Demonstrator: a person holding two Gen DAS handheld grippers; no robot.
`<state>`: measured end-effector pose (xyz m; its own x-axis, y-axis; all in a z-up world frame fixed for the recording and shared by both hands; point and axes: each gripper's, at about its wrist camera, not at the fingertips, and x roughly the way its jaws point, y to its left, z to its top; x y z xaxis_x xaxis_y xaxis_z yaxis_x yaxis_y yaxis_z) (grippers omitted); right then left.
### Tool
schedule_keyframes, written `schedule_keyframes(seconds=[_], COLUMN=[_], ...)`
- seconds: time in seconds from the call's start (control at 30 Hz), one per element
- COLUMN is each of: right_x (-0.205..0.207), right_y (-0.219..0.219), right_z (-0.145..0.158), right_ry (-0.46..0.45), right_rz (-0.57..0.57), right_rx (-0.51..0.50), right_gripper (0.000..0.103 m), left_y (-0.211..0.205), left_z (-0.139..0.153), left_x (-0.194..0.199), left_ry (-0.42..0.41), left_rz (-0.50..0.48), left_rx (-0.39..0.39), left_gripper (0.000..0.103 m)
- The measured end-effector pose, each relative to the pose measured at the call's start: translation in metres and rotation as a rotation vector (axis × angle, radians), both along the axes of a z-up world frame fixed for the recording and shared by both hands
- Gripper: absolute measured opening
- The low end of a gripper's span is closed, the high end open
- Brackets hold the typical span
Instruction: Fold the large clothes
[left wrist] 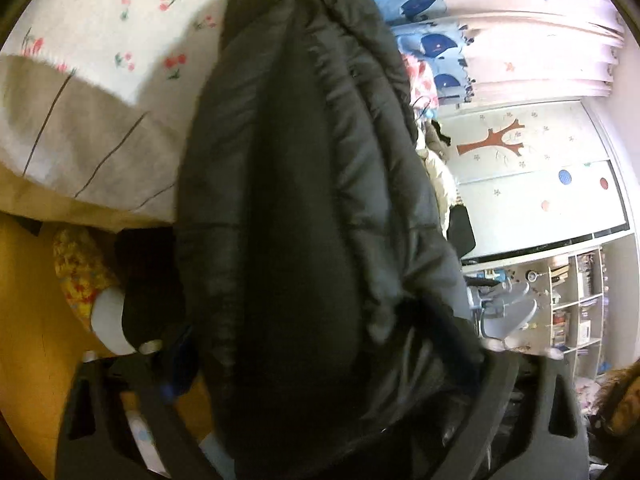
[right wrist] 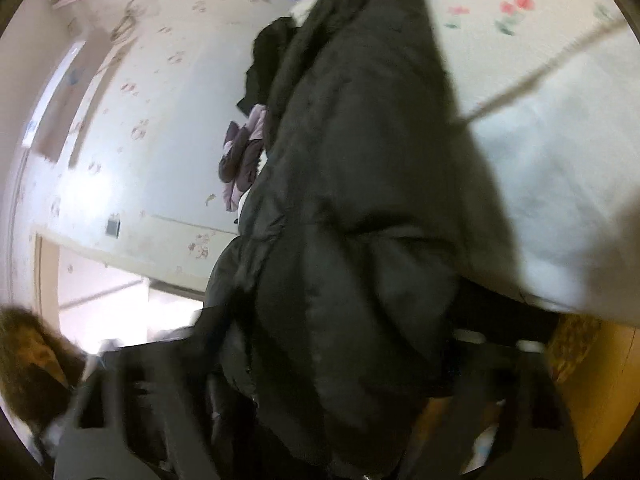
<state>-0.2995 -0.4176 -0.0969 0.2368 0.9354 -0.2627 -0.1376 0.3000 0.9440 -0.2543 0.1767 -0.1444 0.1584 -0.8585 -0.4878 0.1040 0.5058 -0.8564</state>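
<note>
Item: black padded jacket (left wrist: 304,208), bunched lengthwise, hanging over the near edge of the floral-sheeted bed (left wrist: 132,28). Left gripper (left wrist: 320,420) is clenching its hem; right gripper (right wrist: 320,412) is grasping another fold of it (right wrist: 360,220).

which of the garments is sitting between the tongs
The black puffer jacket, the big quilted one that fills both wrist views and runs down between the tongs. The small purple garment and the other black one lie further off, behind it.
</note>
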Motion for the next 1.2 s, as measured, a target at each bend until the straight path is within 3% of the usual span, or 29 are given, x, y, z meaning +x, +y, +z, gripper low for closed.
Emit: schedule_keyframes(seconds=[0.03,0.13,0.2,0.27,0.4,0.5,0.57,0.6,0.63,0.7,0.8,0.87,0.93,0.97,1.03,1.1,1.2], right_x=[0.0,-0.004,-0.007,-0.011,-0.024,-0.038,-0.046,-0.049,-0.05,-0.053,-0.06,-0.062,-0.062,-0.061,-0.063,-0.066,-0.072], right_y=[0.004,0.011,0.015,0.017,0.025,0.027,0.024,0.02,0.015,0.009,0.001,0.0,0.001,0.003,0.01,0.016,0.018], right_z=[0.005,0.021,0.038,0.057,0.1,0.11,0.096,0.081,0.062,0.035,0.008,0.001,-0.004,-0.003,0.006,0.02,0.038], right_ry=[-0.034,-0.107,-0.157,-0.212,-0.327,-0.339,-0.287,-0.235,-0.168,-0.087,-0.029,-0.023,-0.024,-0.045,-0.094,-0.159,-0.232], right_rz=[-0.011,-0.046,-0.071,-0.076,-0.046,0.004,0.025,0.023,0.015,-0.008,-0.031,-0.045,-0.049,-0.042,-0.03,-0.036,-0.051], right_rx=[-0.043,-0.081,-0.071,-0.058,-0.006,-0.01,-0.038,-0.071,-0.078,-0.075,-0.019,-0.006,0.024,0.041,0.044,0.019,0.017], right_gripper=[0.04,0.017,0.011,0.009,0.008,0.009,0.014,0.025,0.047,0.069,0.073,0.078,0.077,0.074,0.037,0.021,0.013], left_y=[-0.004,-0.014,-0.017,-0.014,-0.007,-0.004,0.0,0.004,0.007,0.015,0.019,0.015,0.011,0.01,0.007,0.004,-0.003], left_z=[0.001,0.015,0.034,0.055,0.099,0.114,0.102,0.09,0.078,0.048,0.021,0.013,0.005,0.002,0.009,0.016,0.048], left_x=[0.001,-0.002,-0.006,-0.012,-0.028,-0.045,-0.051,-0.051,-0.051,-0.047,-0.045,-0.043,-0.043,-0.044,-0.048,-0.051,-0.063], left_ry=[0.01,-0.016,-0.047,-0.097,-0.196,-0.241,-0.22,-0.185,-0.15,-0.077,-0.018,-0.008,0.011,0.014,-0.032,-0.064,-0.194], left_rz=[0.001,0.019,0.047,0.065,0.067,-0.003,-0.06,-0.074,-0.073,-0.056,-0.038,-0.044,-0.04,-0.035,-0.003,0.027,0.068], left_rx=[0.02,0.091,0.109,0.106,0.091,0.086,0.074,0.086,0.096,0.071,0.003,0.007,-0.016,-0.025,0.001,0.029,0.147], left_gripper=[0.061,0.041,0.025,0.019,0.014,0.014,0.014,0.02,0.024,0.032,0.051,0.061,0.064,0.064,0.063,0.041,0.021])
